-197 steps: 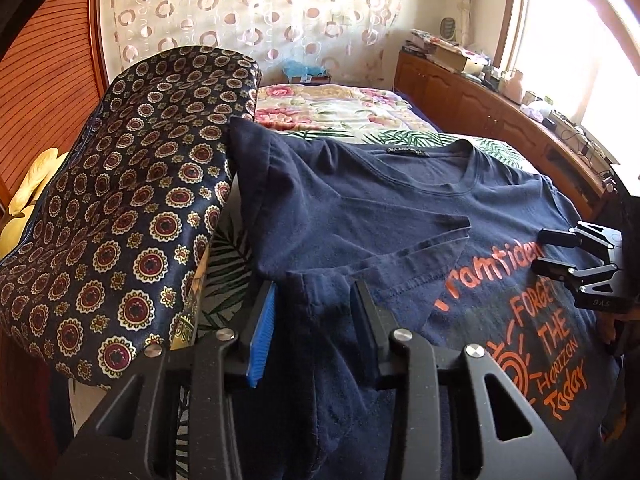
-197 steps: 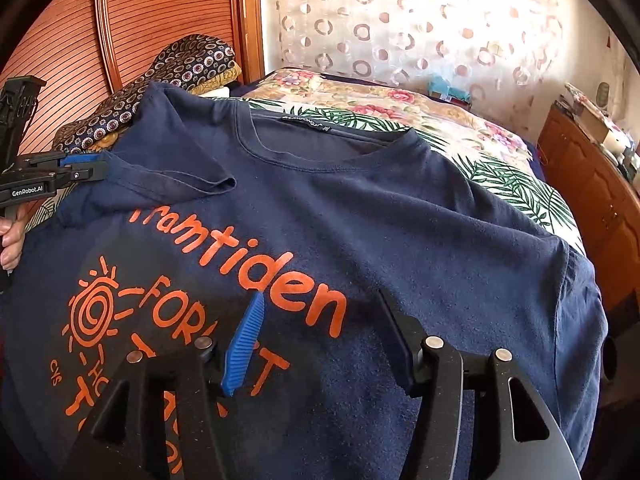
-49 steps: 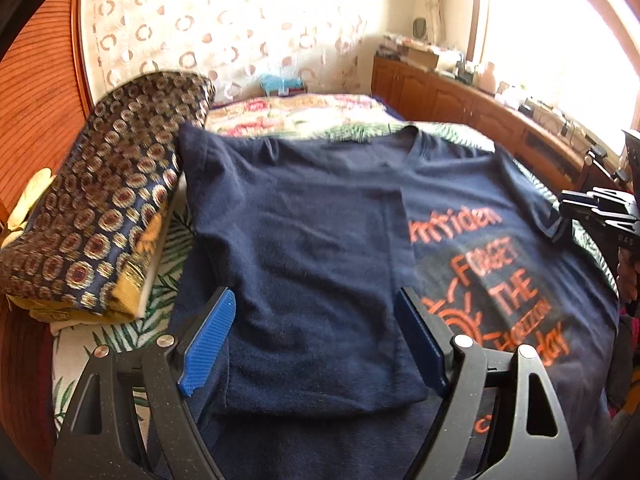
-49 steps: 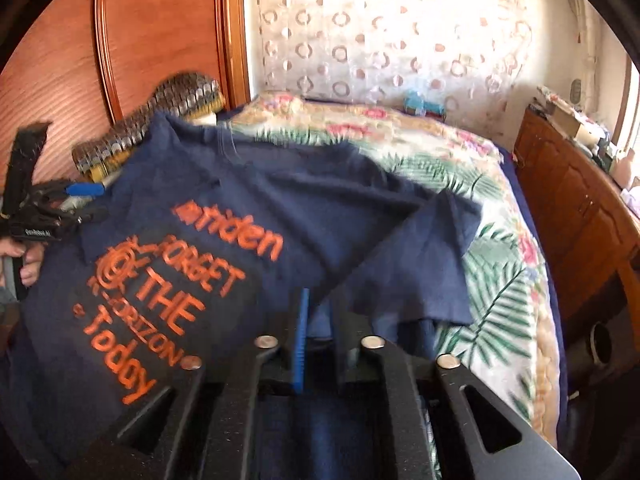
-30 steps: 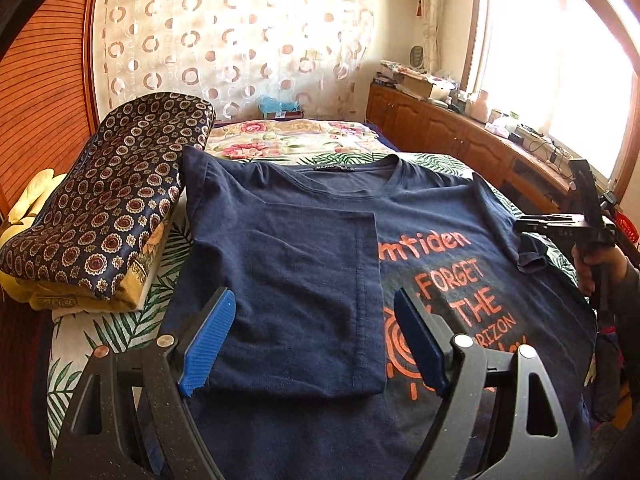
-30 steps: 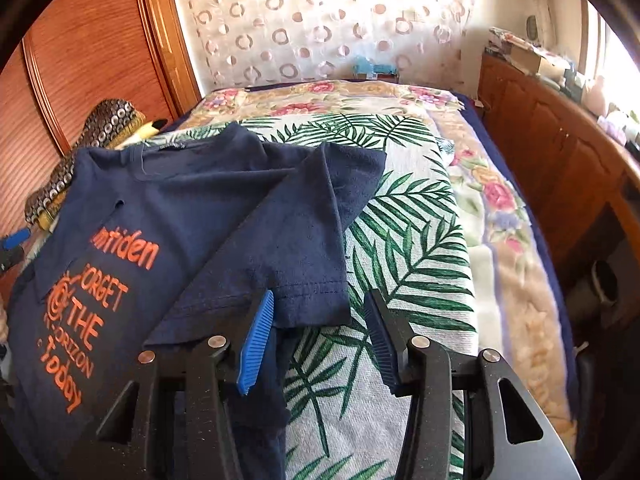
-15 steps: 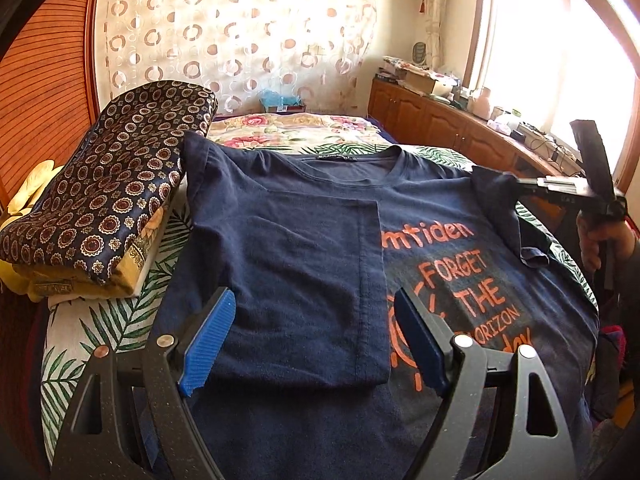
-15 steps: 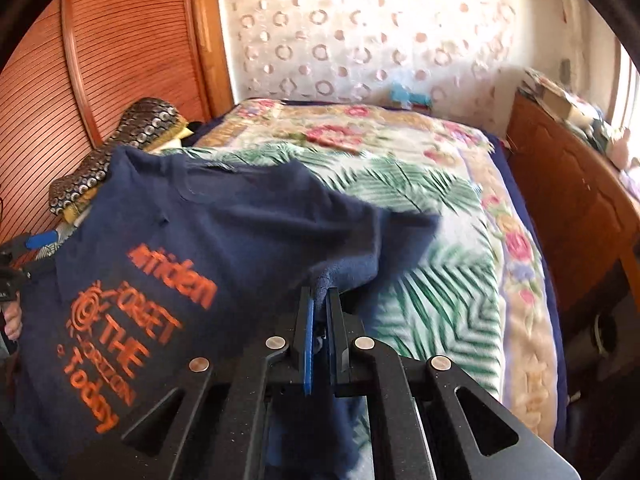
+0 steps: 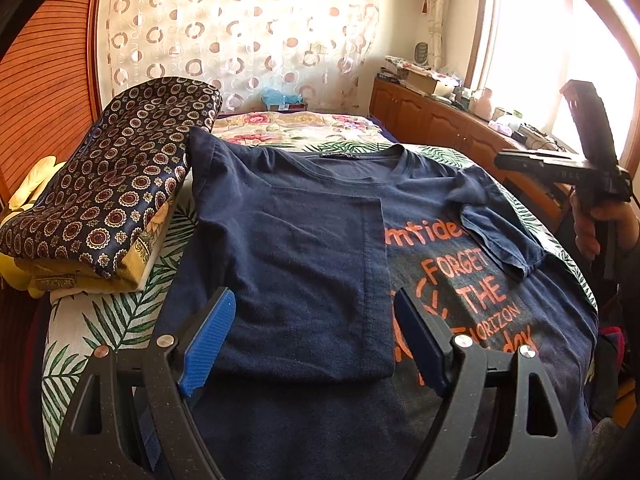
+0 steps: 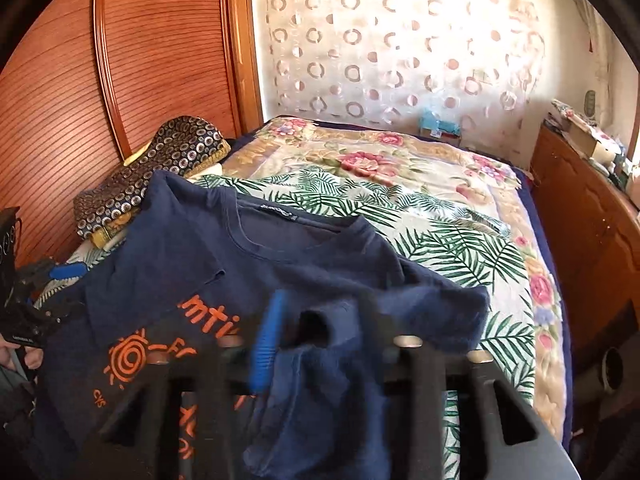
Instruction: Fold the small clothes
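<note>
My left claw (image 9: pixel 312 344) hangs low over the near hem of the navy T-shirt (image 9: pixel 304 240), its two blue-padded fingers (image 9: pixel 206 334) spread wide with nothing between them, aimed forward along the bed (image 9: pixel 120 316) toward the collar. The shirt lies face up on the palm-leaf bedspread, its left side already folded inward as a plain panel that covers the start of the orange lettering (image 9: pixel 472 280). Just beside the shirt's left shoulder sits a folded patterned quilt (image 9: pixel 112 184) against the wooden headboard (image 9: pixel 44 80).

My right claw (image 10: pixel 316 332) is raised above the shirt's right edge, and my right hand (image 9: pixel 600 224) grips its handle upright at the bedside, fingers wrapped around the stem. From the left wrist camera that claw sits level, pointing in over the shirt, and the right sleeve (image 9: pixel 500 236) lies turned in across the lettering. From the right wrist camera the picture is smeared with motion: the blue pad (image 10: pixel 266 344) and the opposite finger stand apart, with a fold of navy cloth bunched between and over them. I cannot tell whether that cloth is pinched or only draped there.

A wooden cabinet (image 9: pixel 440 120) runs along the window side of the bed.
</note>
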{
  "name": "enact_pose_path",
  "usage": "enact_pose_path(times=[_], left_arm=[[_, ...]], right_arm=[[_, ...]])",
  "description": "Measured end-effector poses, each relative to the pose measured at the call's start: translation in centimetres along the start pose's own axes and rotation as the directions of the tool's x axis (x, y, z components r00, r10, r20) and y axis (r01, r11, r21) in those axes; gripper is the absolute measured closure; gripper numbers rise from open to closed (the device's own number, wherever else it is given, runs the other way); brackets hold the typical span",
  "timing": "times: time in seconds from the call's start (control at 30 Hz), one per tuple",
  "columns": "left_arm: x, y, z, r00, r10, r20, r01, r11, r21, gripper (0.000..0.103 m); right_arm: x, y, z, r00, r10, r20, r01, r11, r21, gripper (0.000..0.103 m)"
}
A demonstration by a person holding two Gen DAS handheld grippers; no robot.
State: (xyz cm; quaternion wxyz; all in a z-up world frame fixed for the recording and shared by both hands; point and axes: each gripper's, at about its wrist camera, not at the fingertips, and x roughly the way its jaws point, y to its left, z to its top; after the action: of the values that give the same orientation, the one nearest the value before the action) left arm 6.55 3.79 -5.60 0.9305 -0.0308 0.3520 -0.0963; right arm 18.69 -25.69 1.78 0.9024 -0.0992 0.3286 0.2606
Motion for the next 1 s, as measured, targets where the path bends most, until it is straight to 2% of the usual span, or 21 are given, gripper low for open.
enact_pose_path(times=[0.1,0.53,0.57,0.6,0.8,0.93,1.0], left_arm=[[0.1,0.0,0.0,1.0,-0.002,0.001,0.002,1.0,0.0,0.021],[0.1,-0.2,0.0,1.0,-0.004,-0.004,0.004,1.0,0.005,0.021],[0.1,-0.2,0.0,1.0,-0.001,-0.004,0.001,1.0,0.006,0.021],[0.1,-0.1,0.0,1.0,-0.001,-0.003,0.001,1.0,0.002,0.021],[0.0,0.6,0.4,1.0,0.012,0.004,-0.012,1.0,-0.002,0.021],[-0.4,1.1,0.9,1.0,0.023,0.017,-0.022,1.0,-0.008,0.021],[-0.6,1.3,1.2,0.999,0.03,0.025,-0.03,1.0,-0.006,0.021]], right_arm=[[-0.1,-0.2,-1.0,0.999,-0.034,-0.024,0.034,0.999,0.006,0.059],[1.5,4.8,-6.5,0.984,0.054,-0.168,-0.062,0.997,-0.044,0.059],[1.7,5.0,-6.8,0.981,0.06,-0.182,-0.07,0.996,-0.047,0.063],[2.0,5.2,-7.1,0.976,0.075,-0.204,-0.086,0.995,-0.047,0.073],[1.5,4.3,-6.7,0.973,0.145,-0.179,-0.148,0.989,-0.006,0.073],[1.1,2.4,-4.8,0.987,0.105,-0.122,-0.106,0.994,-0.001,0.073],[1.9,1.4,-4.0,0.99,0.066,-0.123,-0.068,0.998,-0.011,0.073]])
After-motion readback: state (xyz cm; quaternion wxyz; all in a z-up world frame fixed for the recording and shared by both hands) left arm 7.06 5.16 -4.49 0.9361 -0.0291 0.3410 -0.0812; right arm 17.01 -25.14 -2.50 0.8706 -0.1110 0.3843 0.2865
